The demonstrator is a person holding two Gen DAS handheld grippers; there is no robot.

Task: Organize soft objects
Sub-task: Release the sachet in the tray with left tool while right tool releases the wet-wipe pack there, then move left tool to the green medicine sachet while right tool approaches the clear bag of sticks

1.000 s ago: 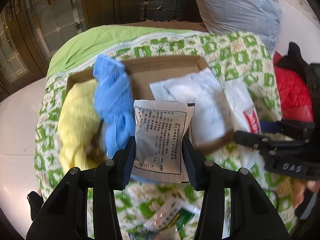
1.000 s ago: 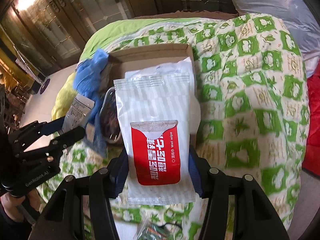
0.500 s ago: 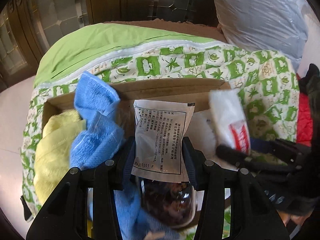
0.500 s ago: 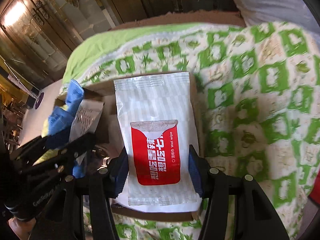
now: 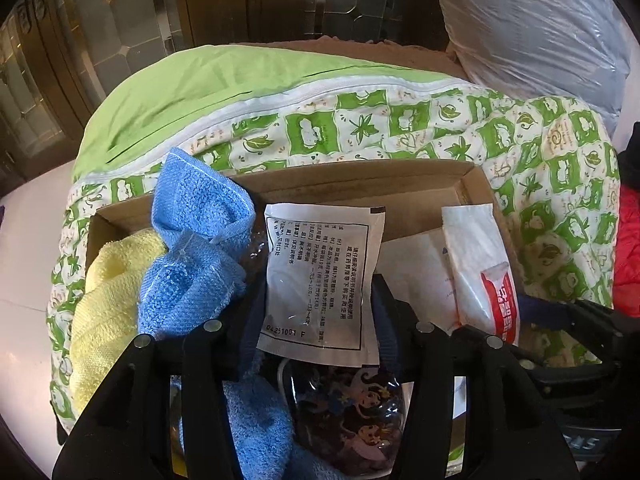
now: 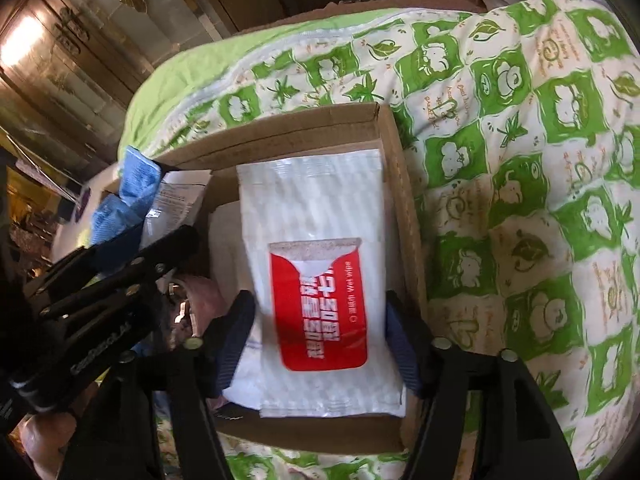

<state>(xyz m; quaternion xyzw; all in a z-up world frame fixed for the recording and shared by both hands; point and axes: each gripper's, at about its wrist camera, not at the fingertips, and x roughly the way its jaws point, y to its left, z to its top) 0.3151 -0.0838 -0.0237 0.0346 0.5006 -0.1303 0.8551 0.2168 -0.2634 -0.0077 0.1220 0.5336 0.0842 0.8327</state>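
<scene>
Cardboard box [image 5: 360,188] lies on the green and white quilt [image 5: 540,168], and both your grippers hang over it, pointing steeply down.

Your left gripper [image 5: 318,308] has the white sachet [image 5: 320,276] with black print between its fingers. Its jaws have just been opening, and a thin gap shows on each side of the sachet, so the pads do not seem to press it; the view there is dark, so I am not fully sure. Below the sachet lies a clear pack [image 5: 348,412] with a dark cartoon pattern. On the left the blue towel [image 5: 196,248] stands higher than the box wall, with the yellow towel [image 5: 108,300] beside it, spilling over the left edge. These two leave little free room on that side.

Your right gripper [image 6: 320,332] has the wet wipe pack [image 6: 316,280] with the red label between its fingers. Its jaws have also just been opening, and the pads stand a little apart from the edges of the pack. The pack lies inside the box [image 6: 404,216], on white bags, and its right edge runs close along the right wall. The far part of the box floor, behind the pack, is still bare. The left gripper [image 6: 120,264] shows just beside, at the left, so the space between your two tools is narrow.
</scene>
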